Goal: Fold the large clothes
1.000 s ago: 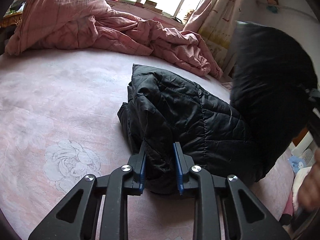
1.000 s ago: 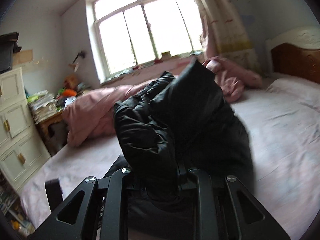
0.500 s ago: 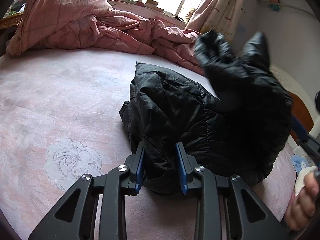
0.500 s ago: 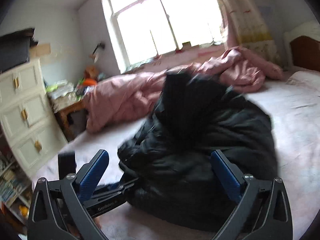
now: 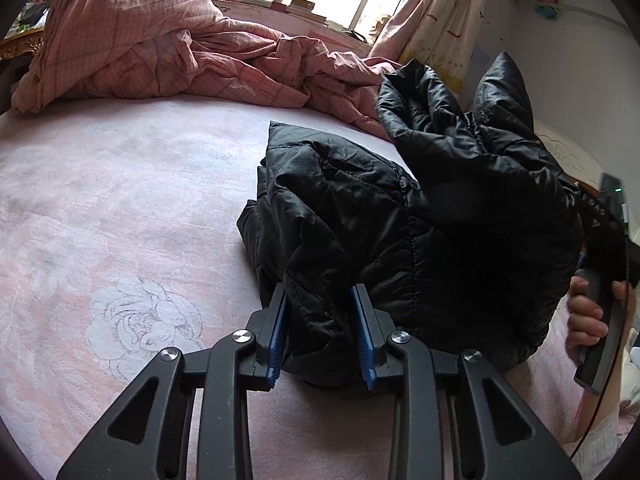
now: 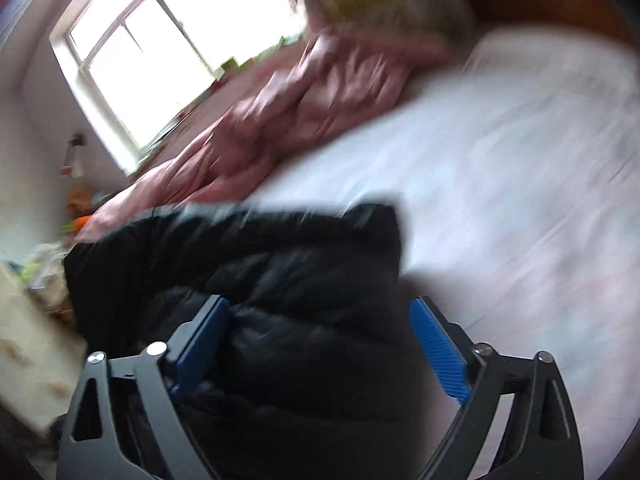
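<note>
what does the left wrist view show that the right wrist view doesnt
Only the left wrist view shows the left gripper pinching the jacket's near edge, a hand gripping a handle at the right, and the rose print on the bedsheet. Only the right wrist view, blurred, shows the right gripper standing open, its jaws having just closed slightly, over the jacket. Both share the black puffer jacket, pink quilt and window.

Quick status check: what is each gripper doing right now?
Left gripper: shut on the black jacket.
Right gripper: open, jaws just closing slightly, jacket between them, not gripped.
</note>
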`<state>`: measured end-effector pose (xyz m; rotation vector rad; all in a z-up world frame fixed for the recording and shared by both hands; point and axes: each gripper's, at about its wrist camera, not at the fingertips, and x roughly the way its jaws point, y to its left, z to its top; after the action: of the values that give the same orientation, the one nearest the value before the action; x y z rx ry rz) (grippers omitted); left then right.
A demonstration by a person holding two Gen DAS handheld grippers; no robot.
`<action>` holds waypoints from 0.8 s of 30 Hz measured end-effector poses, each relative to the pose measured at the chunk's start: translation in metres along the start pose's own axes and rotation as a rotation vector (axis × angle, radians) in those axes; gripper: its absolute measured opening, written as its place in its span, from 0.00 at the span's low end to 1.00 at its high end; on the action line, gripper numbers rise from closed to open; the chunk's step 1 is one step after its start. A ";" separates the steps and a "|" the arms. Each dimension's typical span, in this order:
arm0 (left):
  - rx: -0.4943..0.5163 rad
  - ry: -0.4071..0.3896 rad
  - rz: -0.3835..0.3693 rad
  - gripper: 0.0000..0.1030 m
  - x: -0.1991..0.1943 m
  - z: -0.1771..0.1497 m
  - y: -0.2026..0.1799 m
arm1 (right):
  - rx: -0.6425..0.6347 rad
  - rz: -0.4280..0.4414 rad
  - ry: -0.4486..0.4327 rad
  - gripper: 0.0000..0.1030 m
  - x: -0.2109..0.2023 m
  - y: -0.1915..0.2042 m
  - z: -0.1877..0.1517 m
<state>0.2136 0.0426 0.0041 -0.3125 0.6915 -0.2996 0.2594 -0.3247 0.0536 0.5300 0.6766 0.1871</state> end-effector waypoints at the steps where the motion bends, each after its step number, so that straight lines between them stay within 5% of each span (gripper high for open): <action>1: 0.002 0.001 0.001 0.28 0.000 0.000 0.000 | 0.004 0.040 0.036 0.88 0.008 -0.002 0.000; 14: 0.006 0.010 0.015 0.28 0.003 0.000 0.000 | -0.343 0.054 0.042 0.88 0.020 0.066 -0.043; 18: 0.038 0.015 -0.001 0.30 -0.007 0.008 0.000 | -0.389 -0.012 0.024 0.88 0.022 0.077 -0.050; 21: 0.155 -0.142 0.103 0.43 -0.053 0.024 -0.008 | -0.386 -0.030 0.019 0.88 0.023 0.075 -0.050; 24: 0.140 -0.286 0.026 0.61 -0.106 0.039 -0.009 | -0.407 -0.028 0.011 0.88 0.022 0.077 -0.053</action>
<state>0.1607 0.0802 0.0971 -0.2074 0.3908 -0.2701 0.2425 -0.2308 0.0473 0.1297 0.6349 0.2937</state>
